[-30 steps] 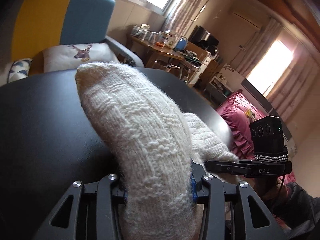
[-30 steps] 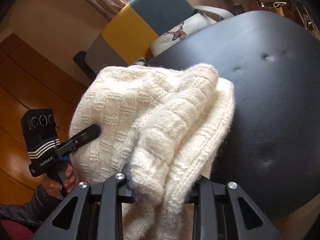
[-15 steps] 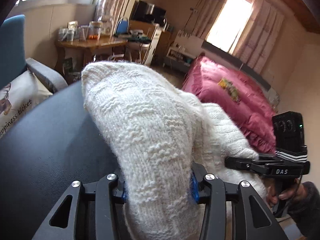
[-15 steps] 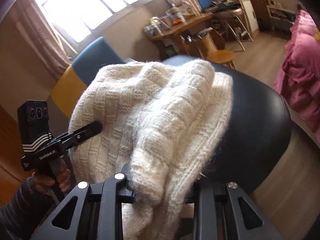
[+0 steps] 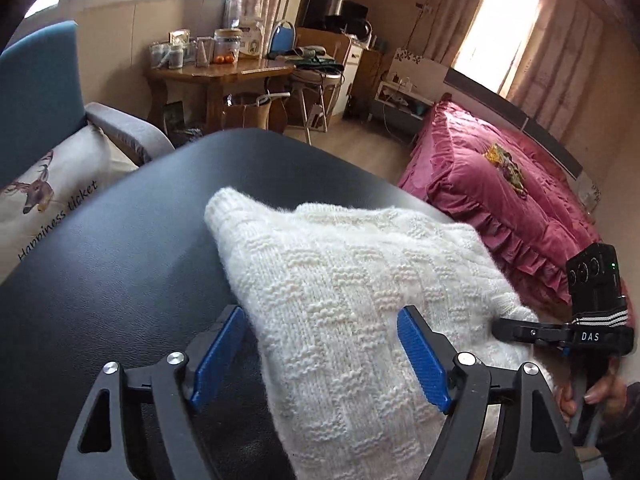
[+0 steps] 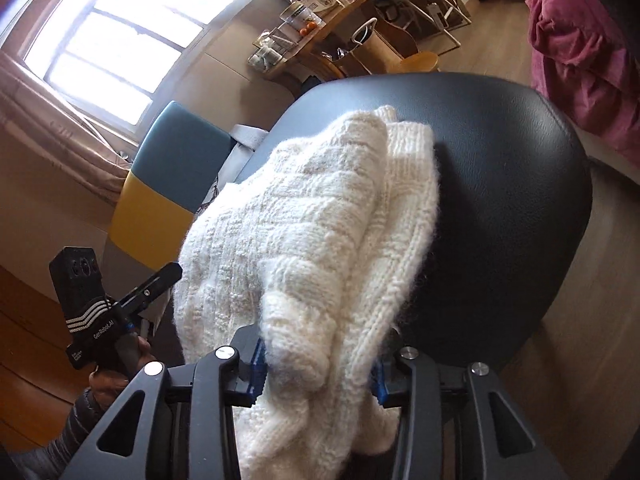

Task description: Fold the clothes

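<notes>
A cream knitted sweater (image 5: 340, 292) lies folded in a thick bundle on the black padded table (image 5: 100, 280). My left gripper (image 5: 320, 316) is open, and its blue pads (image 5: 218, 356) stand wide on either side of the sweater's near end without pinching it. My right gripper (image 6: 316, 364) is shut on the bunched near edge of the sweater (image 6: 304, 216), which drapes over the table (image 6: 500, 160). In the left wrist view the right gripper (image 5: 504, 326) sits at the sweater's right edge. The left gripper (image 6: 160, 284) shows beside the sweater in the right wrist view.
A blue and yellow armchair (image 6: 168, 168) with a deer cushion (image 5: 44, 200) stands behind the table. A pink bed (image 5: 500, 200) lies to the right. A cluttered wooden table (image 5: 224, 72) stands under the window. A hand (image 6: 116, 376) holds the left gripper's handle.
My left gripper has opened and let go of the sweater. The lifted bundle has come down onto the table. The right gripper keeps its hold.
</notes>
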Demonstrator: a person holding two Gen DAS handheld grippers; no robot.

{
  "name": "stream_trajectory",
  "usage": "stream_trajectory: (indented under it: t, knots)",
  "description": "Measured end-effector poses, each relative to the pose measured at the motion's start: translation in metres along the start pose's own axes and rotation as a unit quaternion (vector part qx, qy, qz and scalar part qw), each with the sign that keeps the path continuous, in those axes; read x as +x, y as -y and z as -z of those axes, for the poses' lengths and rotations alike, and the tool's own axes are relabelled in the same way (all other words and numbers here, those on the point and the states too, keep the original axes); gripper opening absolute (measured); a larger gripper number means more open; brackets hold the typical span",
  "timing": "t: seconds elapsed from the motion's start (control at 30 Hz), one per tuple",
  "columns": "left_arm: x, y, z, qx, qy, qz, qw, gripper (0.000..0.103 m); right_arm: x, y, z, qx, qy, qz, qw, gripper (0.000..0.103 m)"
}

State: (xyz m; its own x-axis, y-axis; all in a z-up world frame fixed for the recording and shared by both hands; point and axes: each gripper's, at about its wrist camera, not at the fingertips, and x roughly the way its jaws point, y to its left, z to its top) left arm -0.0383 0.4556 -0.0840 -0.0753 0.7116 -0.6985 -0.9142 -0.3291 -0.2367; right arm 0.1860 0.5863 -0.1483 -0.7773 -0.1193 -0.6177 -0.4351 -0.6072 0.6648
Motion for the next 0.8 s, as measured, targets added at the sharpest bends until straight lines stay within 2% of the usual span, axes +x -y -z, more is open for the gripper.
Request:
stream_trajectory:
  t: [0.07, 0.13, 0.23, 0.37, 0.47, 0.53, 0.63, 0.67, 0.73, 0.8]
  knots:
    - [-0.009, 0.003, -0.003, 0.000, 0.016, 0.008, 0.9998, 0.080, -0.010, -0.018, -0.004, -0.056, 0.019, 0.043, 0.997, 0.041]
    - [-0.018, 0.006, -0.006, -0.001, 0.032, 0.016, 0.9994, 0.080, -0.022, -0.043, -0.001, -0.127, 0.041, 0.084, 0.988, 0.041]
    - [-0.018, 0.013, -0.012, -0.002, 0.036, 0.031, 0.9989, 0.080, -0.025, -0.070, 0.000, -0.207, 0.056, 0.085, 0.973, 0.041]
    - [-0.002, 0.024, -0.014, -0.008, 0.019, 0.047, 0.9987, 0.080, -0.029, -0.106, 0.001, -0.310, 0.074, 0.086, 0.944, 0.041]
    - [0.013, 0.026, -0.008, -0.015, 0.005, 0.038, 0.9992, 0.080, -0.001, -0.107, -0.007, -0.326, 0.033, 0.093, 0.940, 0.041]
    - [0.021, 0.026, -0.004, -0.017, -0.002, 0.030, 0.9994, 0.080, 0.018, -0.085, -0.006, -0.307, -0.004, 0.119, 0.944, 0.040]
    - [0.042, 0.026, 0.005, -0.030, -0.037, 0.033, 0.9983, 0.081, 0.045, -0.054, -0.004, -0.278, -0.054, 0.153, 0.947, 0.039]
    - [0.048, 0.028, 0.011, -0.029, -0.036, 0.026, 0.9986, 0.081, 0.041, -0.046, -0.001, -0.265, -0.036, 0.137, 0.954, 0.039]
    - [0.051, 0.034, 0.021, -0.016, -0.013, 0.005, 0.9998, 0.083, 0.040, -0.039, -0.002, -0.234, -0.030, 0.127, 0.964, 0.039]
    - [0.051, 0.036, 0.022, -0.019, -0.004, -0.002, 0.9998, 0.085, 0.042, -0.041, 0.002, -0.242, -0.022, 0.136, 0.960, 0.039]
